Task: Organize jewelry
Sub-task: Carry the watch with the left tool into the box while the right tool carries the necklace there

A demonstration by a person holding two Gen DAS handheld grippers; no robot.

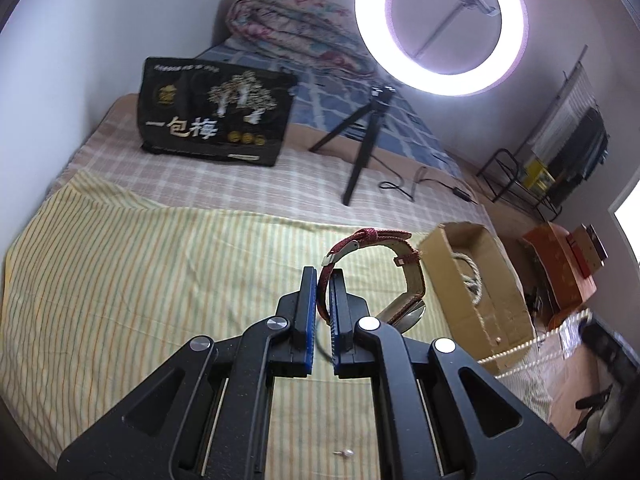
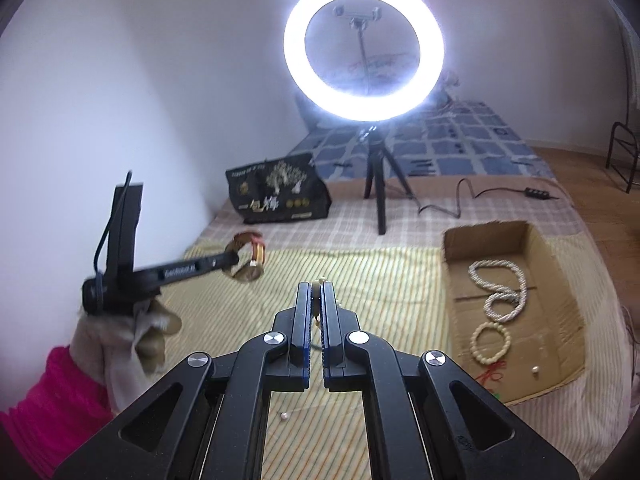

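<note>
Cardboard box [image 2: 560, 280] holds pearl necklace [image 2: 500, 292] and bracelet [image 2: 491, 342]; left fingers [image 1: 308, 300] pinch watch [image 1: 372, 272], right fingers [image 2: 304, 312] beads [image 2: 317, 292].

Your left gripper [image 1: 325, 280] and right gripper [image 2: 316, 294] are matte black, with blue-edged fingers [image 1: 309, 300] and round silver screws [image 1: 369, 323] at the linkage pivots. Seen from the right wrist, your left hand [image 2: 120, 344] wears a pale, worn glove under a bright pink ribbed sleeve [image 2: 52, 400]; a dark cable [image 2: 108, 224] runs along the handle.
</note>
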